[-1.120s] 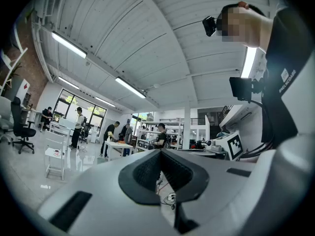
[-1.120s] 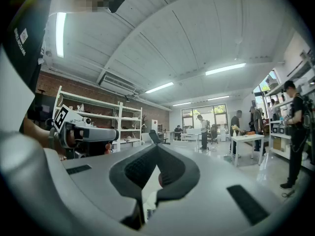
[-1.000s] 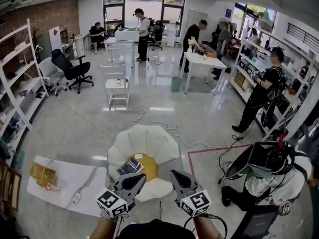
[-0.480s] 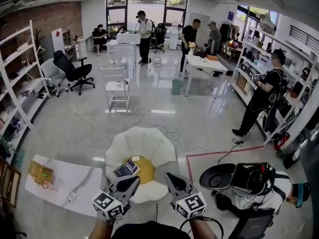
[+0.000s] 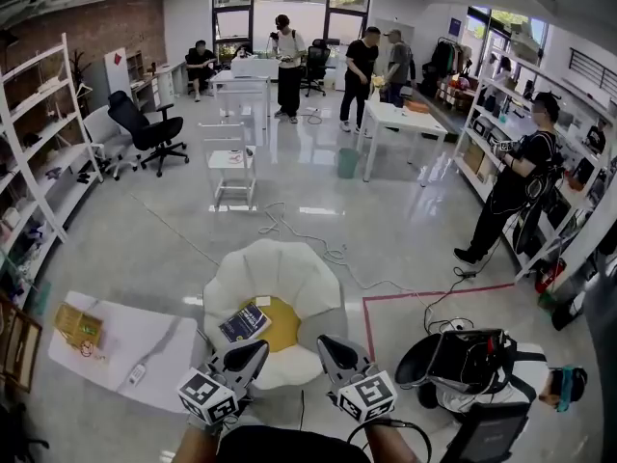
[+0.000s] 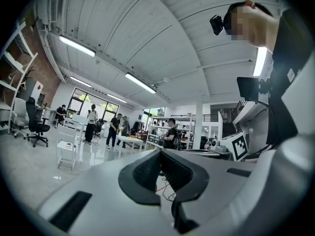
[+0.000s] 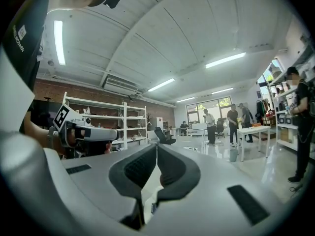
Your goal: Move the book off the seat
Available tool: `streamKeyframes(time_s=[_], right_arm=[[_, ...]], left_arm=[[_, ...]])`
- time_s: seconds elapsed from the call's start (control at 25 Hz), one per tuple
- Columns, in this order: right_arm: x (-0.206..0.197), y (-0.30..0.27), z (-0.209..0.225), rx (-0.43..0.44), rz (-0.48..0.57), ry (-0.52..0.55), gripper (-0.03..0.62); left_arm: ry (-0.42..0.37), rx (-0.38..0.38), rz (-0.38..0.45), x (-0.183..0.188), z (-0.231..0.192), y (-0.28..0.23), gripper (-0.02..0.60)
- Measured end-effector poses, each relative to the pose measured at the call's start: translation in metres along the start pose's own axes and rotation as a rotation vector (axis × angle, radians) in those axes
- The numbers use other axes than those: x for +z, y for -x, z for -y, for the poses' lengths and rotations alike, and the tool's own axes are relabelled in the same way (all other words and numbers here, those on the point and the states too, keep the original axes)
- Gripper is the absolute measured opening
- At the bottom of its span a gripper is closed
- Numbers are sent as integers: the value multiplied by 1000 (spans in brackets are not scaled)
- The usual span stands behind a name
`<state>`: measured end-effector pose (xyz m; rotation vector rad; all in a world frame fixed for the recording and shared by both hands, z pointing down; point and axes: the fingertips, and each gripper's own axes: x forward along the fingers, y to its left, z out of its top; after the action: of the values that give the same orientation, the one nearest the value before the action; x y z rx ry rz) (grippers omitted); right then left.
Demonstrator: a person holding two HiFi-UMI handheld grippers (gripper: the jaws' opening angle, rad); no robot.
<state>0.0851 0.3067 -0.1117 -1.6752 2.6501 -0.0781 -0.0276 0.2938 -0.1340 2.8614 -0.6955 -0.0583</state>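
Note:
A dark blue book lies on the yellow seat cushion of a white petal-shaped chair in the head view. My left gripper is shut and empty, held just near of the chair's front edge, below the book. My right gripper is also shut and empty, to the right of the cushion's near edge. Both gripper views point up and outward across the room, so neither shows the book. In the left gripper view the jaws meet; the right gripper's jaws meet too.
A low white table with a yellow box stands left of the chair. A person crouches with gear at the right inside red floor tape. Cables trail on the floor beyond the chair. Shelves line both walls.
The head view has shifted slightly, so the chair and book sit a little higher. Both grippers stay shut near the chair's front. The crouching person at the right has moved.

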Motion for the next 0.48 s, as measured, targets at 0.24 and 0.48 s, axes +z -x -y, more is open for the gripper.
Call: streamKeyframes(time_s=[0.24, 0.48], right_arm=[[-7, -24, 10, -13, -9, -26, 17], [-9, -57, 17, -9, -30, -16, 17]], left_arm=[[2, 2, 2, -2, -25, -5, 5], [13, 14, 7, 4, -65, -14, 5]])
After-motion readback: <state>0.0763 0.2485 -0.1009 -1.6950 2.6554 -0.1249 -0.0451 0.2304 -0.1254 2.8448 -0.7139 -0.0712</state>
